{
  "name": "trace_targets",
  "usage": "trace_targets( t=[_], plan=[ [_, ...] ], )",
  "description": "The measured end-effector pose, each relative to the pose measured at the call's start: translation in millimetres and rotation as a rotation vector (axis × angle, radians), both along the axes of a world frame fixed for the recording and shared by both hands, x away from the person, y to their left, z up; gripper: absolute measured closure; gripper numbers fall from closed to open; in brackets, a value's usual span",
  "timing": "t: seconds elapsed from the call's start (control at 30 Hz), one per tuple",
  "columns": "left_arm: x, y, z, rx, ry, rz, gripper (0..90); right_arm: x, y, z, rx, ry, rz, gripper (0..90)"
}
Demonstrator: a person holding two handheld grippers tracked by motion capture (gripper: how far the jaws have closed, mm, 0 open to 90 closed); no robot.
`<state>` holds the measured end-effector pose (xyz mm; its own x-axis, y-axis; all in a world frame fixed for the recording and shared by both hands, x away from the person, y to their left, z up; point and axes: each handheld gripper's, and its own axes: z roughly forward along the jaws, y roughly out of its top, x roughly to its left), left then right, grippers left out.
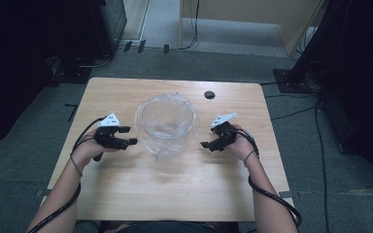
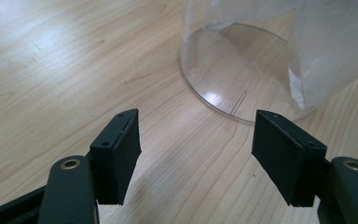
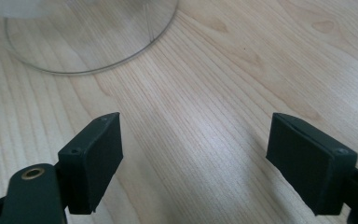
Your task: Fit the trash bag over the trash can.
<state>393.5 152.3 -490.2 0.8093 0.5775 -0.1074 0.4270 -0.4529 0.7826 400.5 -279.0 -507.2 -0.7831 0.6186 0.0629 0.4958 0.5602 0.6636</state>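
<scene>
Counting outward, we see one clear container (image 1: 169,125) with one plastic bag (image 1: 161,145) in it, standing mid-table (image 1: 126,194). We hold two tools beside it: left gripper (image 1: 130,143) and right gripper (image 1: 205,145), both spread wide, grasping nothing.

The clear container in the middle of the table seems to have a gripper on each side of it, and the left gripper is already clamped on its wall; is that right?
Not quite: the left gripper is open and apart from the clear container, as the left gripper view shows. The right gripper does flank its other side.
</scene>
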Motion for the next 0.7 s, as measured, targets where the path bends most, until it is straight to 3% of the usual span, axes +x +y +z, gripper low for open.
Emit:
trace_targets(
  t=[0.27,0.53,0.7],
  plan=[
    [2.4,-0.2,-13.2,0.036,0.015,0.004,29.6,2.0,-0.5,-7.0,0.011,-0.002,-0.016,17.4],
    [5.2,-2.2,-20.7,0.066,0.004,0.009,27.5,4.4,2.4,-12.4,0.03,-0.052,-0.039,14.8],
    [8.3,-1.9,-24.3,0.077,-0.006,0.024,26.9,6.6,2.7,-17.2,0.073,-0.085,-0.08,14.0]
  ],
)
